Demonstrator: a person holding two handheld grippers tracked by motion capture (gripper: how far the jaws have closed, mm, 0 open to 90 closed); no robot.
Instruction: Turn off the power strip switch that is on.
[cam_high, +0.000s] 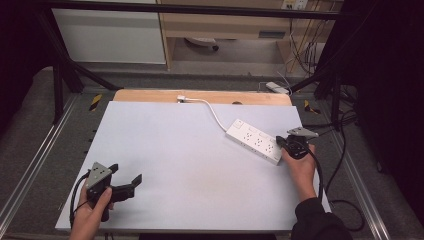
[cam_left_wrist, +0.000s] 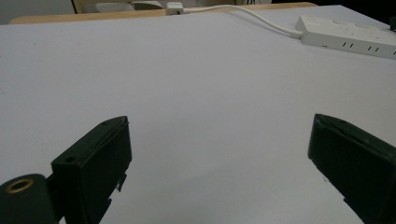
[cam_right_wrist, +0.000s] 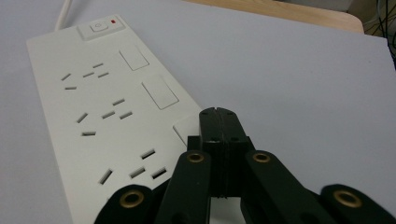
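**A:** Your right gripper is fully closed, jaws pressed flat together with nothing between them, tips over the near end of the long white plastic power strip at about three o'clock on the pale grey table top. You hold them shut, I'd judge, so the joined tips work as one blunt finger on the nearest of the flat white rocker switches.

**B:** And my left?

**A:** Your left gripper sits at about seven o'clock, jaws spread wide on nothing, well apart from the strip. It looks parked, out of the way.

**B:** Why is the strip angled like that?

**A:** Its white cord runs off toward twelve o'clock to a white plug at the far wooden edge, so the free end swings toward you.

**B:** Counts?

**A:** One strip, one cord, one plug, two grippers. On the strip: three socket groups, three rocker switches, one master button with a red light.
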